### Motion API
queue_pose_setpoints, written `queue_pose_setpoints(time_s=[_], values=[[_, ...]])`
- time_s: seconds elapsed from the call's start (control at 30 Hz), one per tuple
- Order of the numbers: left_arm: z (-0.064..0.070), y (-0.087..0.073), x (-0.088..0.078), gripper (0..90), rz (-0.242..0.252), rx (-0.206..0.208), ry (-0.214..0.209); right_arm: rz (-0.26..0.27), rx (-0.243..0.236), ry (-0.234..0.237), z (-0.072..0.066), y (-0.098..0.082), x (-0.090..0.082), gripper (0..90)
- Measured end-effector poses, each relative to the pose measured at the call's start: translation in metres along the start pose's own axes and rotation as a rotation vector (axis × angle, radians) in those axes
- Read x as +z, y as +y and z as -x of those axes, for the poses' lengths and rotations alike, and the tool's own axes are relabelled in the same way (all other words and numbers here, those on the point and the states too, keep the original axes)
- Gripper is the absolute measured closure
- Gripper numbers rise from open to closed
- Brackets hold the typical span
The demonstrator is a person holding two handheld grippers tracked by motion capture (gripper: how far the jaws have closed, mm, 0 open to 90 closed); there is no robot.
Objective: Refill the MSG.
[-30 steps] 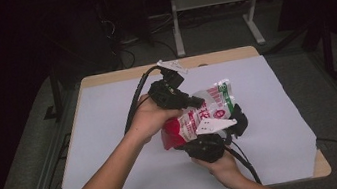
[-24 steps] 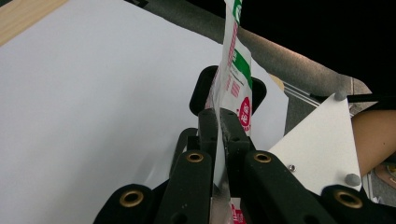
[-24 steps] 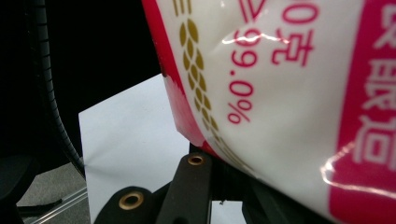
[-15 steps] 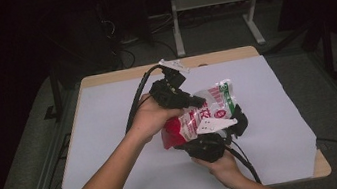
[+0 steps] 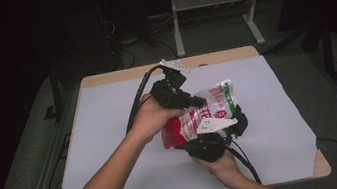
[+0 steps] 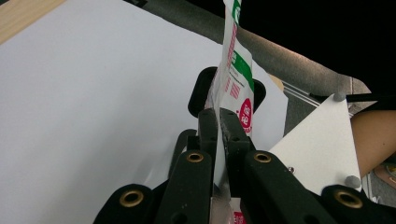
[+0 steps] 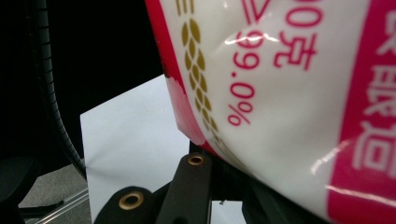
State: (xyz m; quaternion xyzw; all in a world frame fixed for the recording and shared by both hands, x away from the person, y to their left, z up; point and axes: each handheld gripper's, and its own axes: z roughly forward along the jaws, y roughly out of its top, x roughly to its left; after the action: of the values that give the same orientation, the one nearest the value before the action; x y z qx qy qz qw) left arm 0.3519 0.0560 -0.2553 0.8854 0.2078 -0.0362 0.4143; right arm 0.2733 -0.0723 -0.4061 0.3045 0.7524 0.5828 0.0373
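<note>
From above, the left gripper [image 5: 197, 103] and the right gripper [image 5: 234, 124] both clamp a red-and-white bag [image 5: 200, 115], held over the middle of a white-covered table [image 5: 108, 113] — bare surface all round.

Left gripper view: jaws pinched tight on the bag's [image 6: 236, 79] thin edge.

Right gripper view: the bag [image 7: 289, 93] sits between the jaws — a black cable [image 7: 49, 88] hangs alongside.
</note>
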Motion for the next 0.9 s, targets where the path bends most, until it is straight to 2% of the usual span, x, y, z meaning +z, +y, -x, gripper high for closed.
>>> queue_pose_setpoints(time_s=[0.9], values=[[0.0016, 0.0006, 0.0013, 90.0, -0.001, 0.002, 0.003, 0.008, -0.007, 0.001, -0.0002, 0.0004, 0.0005, 90.0]])
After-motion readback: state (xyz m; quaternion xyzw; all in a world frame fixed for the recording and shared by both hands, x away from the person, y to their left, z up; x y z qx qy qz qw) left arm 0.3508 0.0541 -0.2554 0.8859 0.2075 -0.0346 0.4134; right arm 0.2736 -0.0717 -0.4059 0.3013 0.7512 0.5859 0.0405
